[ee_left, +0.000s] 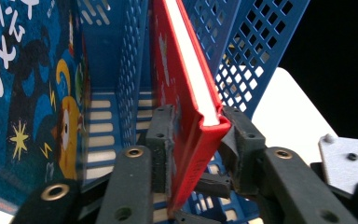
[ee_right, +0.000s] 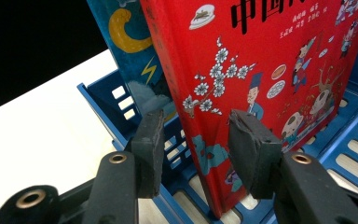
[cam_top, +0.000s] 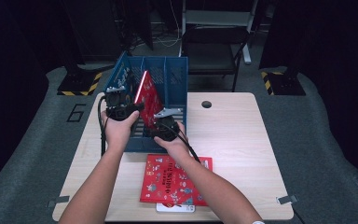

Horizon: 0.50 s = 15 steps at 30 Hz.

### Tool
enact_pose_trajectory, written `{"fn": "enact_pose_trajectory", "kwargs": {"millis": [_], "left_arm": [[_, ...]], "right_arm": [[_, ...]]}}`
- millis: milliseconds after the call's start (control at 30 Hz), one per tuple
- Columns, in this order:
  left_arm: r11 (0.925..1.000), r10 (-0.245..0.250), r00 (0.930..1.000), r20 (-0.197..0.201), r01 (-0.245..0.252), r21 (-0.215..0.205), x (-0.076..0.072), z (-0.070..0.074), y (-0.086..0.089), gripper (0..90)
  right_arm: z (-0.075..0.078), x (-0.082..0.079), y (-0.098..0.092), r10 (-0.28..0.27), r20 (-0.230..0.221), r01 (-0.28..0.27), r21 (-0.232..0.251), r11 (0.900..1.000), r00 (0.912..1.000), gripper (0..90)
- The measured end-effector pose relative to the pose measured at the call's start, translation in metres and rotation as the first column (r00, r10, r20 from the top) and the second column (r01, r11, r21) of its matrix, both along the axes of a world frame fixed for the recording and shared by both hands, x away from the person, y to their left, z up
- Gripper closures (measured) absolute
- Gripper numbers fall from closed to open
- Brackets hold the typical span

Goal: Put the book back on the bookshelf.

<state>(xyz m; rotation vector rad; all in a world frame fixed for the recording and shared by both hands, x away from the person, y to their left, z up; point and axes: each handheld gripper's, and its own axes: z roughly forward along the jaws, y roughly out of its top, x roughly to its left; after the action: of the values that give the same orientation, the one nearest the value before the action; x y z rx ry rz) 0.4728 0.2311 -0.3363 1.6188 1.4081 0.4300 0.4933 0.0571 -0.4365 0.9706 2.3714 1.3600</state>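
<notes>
Now 2 tools point(cam_top: 133, 112), 3 red books point(cam_top: 145, 91), 1 rack point(cam_top: 175, 77)

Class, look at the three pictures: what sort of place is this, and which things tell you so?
Probably a dark recording room or lab, not a home: a pale wooden table stands alone on grey floor, with hazard-striped stand bases, a black folding chair and loose cables behind.

File rack point(cam_top: 175, 79) is sitting at the table's point(cam_top: 242, 154) far left. Tilted book point(cam_top: 145, 93) is standing in the rack's middle compartment, another book point(ee_left: 23, 88) in the compartment left of it. A third book point(cam_top: 175, 182) is lying flat on the table's near edge, in front of the rack.
</notes>
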Motion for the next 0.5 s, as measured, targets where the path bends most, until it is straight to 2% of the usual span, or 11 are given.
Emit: {"fn": "enact_pose_trajectory", "kwargs": {"millis": [100,167,500], "left_arm": [[0.9996,-0.01,0.9996,0.028,0.009,0.027,-0.001,-0.002,-0.001,65.7],[0.999,-0.013,0.9995,0.029,0.012,0.042,-0.003,-0.004,-0.003,65.8],[0.9988,0.01,0.9941,0.108,-0.015,0.046,-0.008,-0.013,-0.007,66.0]], "right_arm": [[0.0,0.0,-0.001,-0.008,0.009,0.008,0.002,1.0,0.9999,56.2],[0.001,0.0,-0.003,-0.014,0.007,0.014,0.001,1.0,0.9999,56.6],[-0.001,-0.002,-0.008,-0.021,0.024,0.022,-0.002,1.0,0.9995,58.5]]}}
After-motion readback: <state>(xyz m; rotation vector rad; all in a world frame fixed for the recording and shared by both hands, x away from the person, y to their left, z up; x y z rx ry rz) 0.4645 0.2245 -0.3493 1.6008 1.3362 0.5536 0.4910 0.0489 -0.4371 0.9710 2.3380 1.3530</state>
